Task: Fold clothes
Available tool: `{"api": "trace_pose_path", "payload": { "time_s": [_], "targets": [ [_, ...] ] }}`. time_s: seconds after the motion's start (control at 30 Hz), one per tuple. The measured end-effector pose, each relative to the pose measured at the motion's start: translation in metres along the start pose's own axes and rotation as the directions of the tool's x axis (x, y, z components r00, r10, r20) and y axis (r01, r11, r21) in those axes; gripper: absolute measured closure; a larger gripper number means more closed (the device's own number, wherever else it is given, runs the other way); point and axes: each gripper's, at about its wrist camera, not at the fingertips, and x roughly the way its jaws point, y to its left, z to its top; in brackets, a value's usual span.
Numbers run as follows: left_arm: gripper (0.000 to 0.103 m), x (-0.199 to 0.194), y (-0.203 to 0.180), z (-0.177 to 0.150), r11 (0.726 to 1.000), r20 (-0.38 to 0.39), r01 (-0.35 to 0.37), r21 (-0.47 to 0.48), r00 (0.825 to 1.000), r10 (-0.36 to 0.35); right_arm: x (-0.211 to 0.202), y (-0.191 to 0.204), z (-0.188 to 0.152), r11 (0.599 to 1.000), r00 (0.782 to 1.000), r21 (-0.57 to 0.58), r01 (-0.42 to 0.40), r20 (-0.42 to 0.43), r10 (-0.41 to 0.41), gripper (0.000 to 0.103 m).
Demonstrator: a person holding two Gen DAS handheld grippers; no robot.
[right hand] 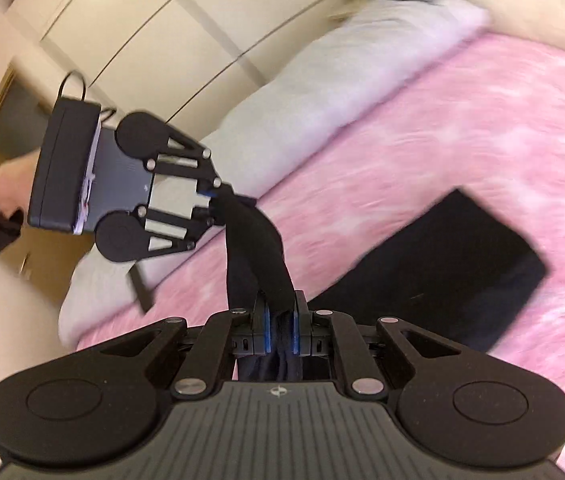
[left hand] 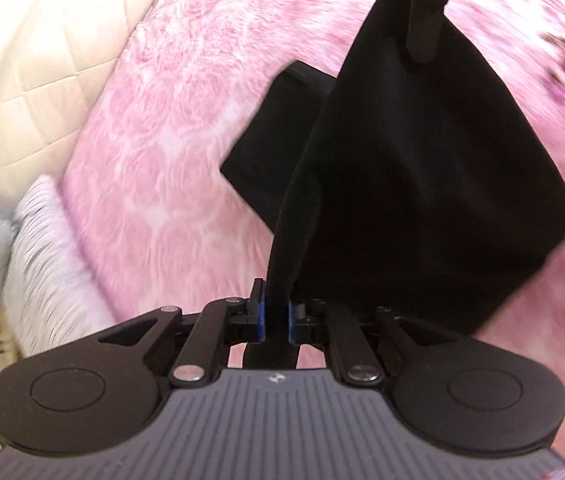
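Both sets of fingers clamp the black garment point(left hand: 422, 168), left gripper point(left hand: 277, 320) and right gripper point(right hand: 280, 326) holding it above the pink bed point(left hand: 154, 152), likely so it hangs flat; folded black piece point(right hand: 462, 264) lies beyond.

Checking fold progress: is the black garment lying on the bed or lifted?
Lifted: the black garment hangs between both grippers, above the pink blanket.

Light: bright, even, soft indoor | Glare: pale patch on the cupboard doors point(right hand: 154, 20) at upper left of the right wrist view | Shadows: faint | Blur: motion smear across the pink blanket point(left hand: 154, 168) and both backgrounds; gripper bodies at the bottom stay sharp | Dark garment point(left hand: 422, 168): near featureless black | Distortion: strong fisheye bending, dark corners
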Motion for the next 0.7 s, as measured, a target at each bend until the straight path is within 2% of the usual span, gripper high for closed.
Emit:
{"api": "trace_pose_path", "payload": {
  "time_s": [0.07, 0.2, 0.33, 0.43, 0.6, 0.63, 0.67, 0.7],
  "targets": [
    [0.095, 0.033, 0.017, 0.021, 1.000, -0.007, 0.030, -0.009, 1.000, -0.030, 0.006, -0.041, 0.011, 0.998, 1.000, 0.069, 0.016, 0.012, -0.017, 0.092],
    [0.095, 0.087, 0.027, 0.047, 0.996, -0.030, 0.087, -0.015, 0.996, -0.087, 0.022, -0.102, 0.015, 0.987, 0.999, 0.158, 0.042, 0.001, -0.043, 0.093],
    [0.095, 0.117, 0.032, 0.071, 0.992, -0.035, 0.124, 0.000, 0.992, -0.124, 0.025, -0.134, 0.006, 0.973, 0.999, 0.225, 0.049, 0.011, -0.053, 0.093],
    [0.094, 0.128, 0.034, 0.073, 0.991, -0.026, 0.131, 0.006, 0.991, -0.131, 0.026, -0.150, 0.004, 0.963, 0.998, 0.267, 0.045, 0.037, -0.057, 0.093],
    [0.092, 0.168, 0.046, 0.075, 0.990, -0.004, 0.129, -0.054, 0.992, -0.129, 0.029, -0.177, 0.001, 0.947, 0.994, 0.317, 0.056, 0.070, -0.082, 0.093],
    [0.090, 0.173, 0.046, 0.073, 0.990, 0.002, 0.119, -0.077, 0.993, -0.119, 0.032, -0.183, 0.000, 0.943, 0.994, 0.328, 0.057, 0.075, -0.086, 0.093],
    [0.082, 0.181, 0.047, 0.072, 0.989, 0.009, 0.104, -0.102, 0.995, -0.104, 0.035, -0.188, -0.001, 0.939, 0.993, 0.340, 0.060, 0.078, -0.091, 0.092],
    [0.070, 0.183, 0.048, 0.070, 0.987, 0.019, 0.083, -0.136, 0.997, -0.081, 0.039, -0.195, -0.002, 0.932, 0.992, 0.356, 0.068, 0.078, -0.102, 0.091]
  ]
}}
